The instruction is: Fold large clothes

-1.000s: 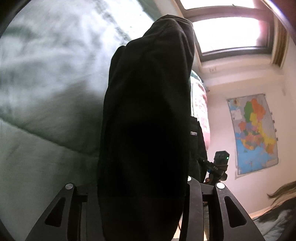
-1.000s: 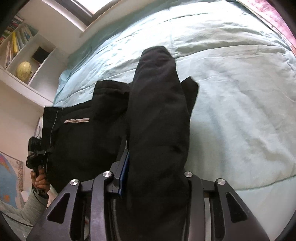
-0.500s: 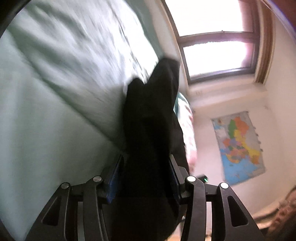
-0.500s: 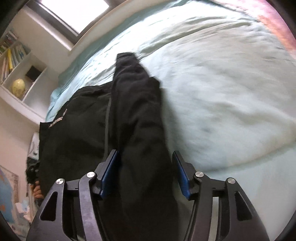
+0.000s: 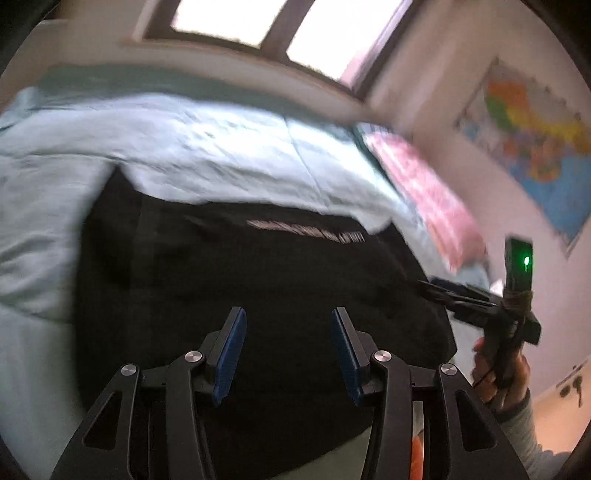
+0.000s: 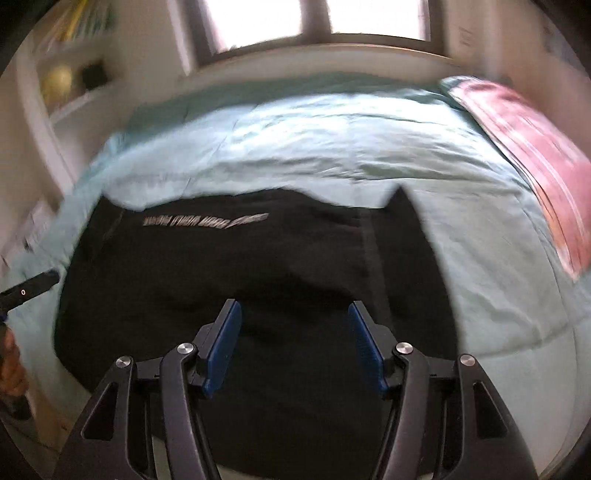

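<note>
**Both hand-held grippers empty above the folded black garment**

Nearest to me, the left hand-held gripper [image 5: 286, 354] stands partly spread with nothing between its blue pads [image 5: 231, 354]. The right hand-held gripper [image 6: 293, 345] is wider and its jaws are opening, also with nothing between them. Both point down and forward over the near edge of the bed.

Directly below and ahead of them lies the large black garment with a pale printed strip [image 5: 258, 295], spread on the pale green quilted bedcover [image 6: 332, 147]. Its long axis runs side to side across both views, the printed strip [image 6: 205, 220] along its far edge. A sleeve or side panel appears folded over on the right [image 6: 406, 258]. The garment sits roughly between the two hands, the left over its left half, the right over its right, so neither is clearly nearer.

Beyond the far edge there is plenty of bare bedcover. Further right lies a pink patterned cloth [image 6: 535, 155], well apart. Behind are the window [image 6: 314, 18] and wall.
</note>
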`<state>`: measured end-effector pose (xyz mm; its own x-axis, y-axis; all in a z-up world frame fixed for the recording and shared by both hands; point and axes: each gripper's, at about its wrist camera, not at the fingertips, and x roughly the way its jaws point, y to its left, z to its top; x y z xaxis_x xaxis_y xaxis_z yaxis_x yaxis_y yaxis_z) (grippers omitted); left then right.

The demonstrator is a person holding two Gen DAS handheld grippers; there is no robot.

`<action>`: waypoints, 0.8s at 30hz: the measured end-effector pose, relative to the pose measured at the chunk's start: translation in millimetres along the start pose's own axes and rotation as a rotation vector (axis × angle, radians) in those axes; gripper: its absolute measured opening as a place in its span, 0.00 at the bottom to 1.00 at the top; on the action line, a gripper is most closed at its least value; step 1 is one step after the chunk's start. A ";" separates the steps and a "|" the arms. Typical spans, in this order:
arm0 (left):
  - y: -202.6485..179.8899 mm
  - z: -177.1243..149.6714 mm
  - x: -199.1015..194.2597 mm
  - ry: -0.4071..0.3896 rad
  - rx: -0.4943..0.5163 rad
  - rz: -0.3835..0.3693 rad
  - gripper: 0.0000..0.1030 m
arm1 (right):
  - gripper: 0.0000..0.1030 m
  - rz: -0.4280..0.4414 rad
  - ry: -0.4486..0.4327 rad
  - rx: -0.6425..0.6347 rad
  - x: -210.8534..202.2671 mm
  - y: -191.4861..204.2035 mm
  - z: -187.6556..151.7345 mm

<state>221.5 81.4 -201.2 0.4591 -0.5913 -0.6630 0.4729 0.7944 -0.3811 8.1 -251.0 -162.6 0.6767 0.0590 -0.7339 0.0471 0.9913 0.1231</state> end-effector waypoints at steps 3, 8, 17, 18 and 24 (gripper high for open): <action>-2.6 6.5 58.6 0.137 -0.024 0.086 0.47 | 0.62 0.007 0.083 -0.020 46.6 25.8 2.5; 22.7 9.4 86.6 0.208 -0.164 0.054 0.46 | 0.67 -0.127 0.184 -0.062 98.4 36.4 -10.3; -5.3 -18.4 31.0 0.095 -0.052 0.047 0.43 | 0.69 -0.077 0.129 0.022 63.8 24.1 -31.3; -16.3 -24.7 21.6 0.085 -0.006 0.064 0.44 | 0.69 -0.077 0.125 0.027 59.8 26.3 -32.1; -49.6 -66.2 7.6 0.104 0.115 0.173 0.58 | 0.69 -0.091 0.085 -0.005 20.5 44.0 -62.5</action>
<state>151.8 46.7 -230.0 0.4631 -0.4256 -0.7774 0.4794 0.8581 -0.1842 -21.9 -198.8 -214.0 0.6048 -0.0214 -0.7961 0.1016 0.9935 0.0505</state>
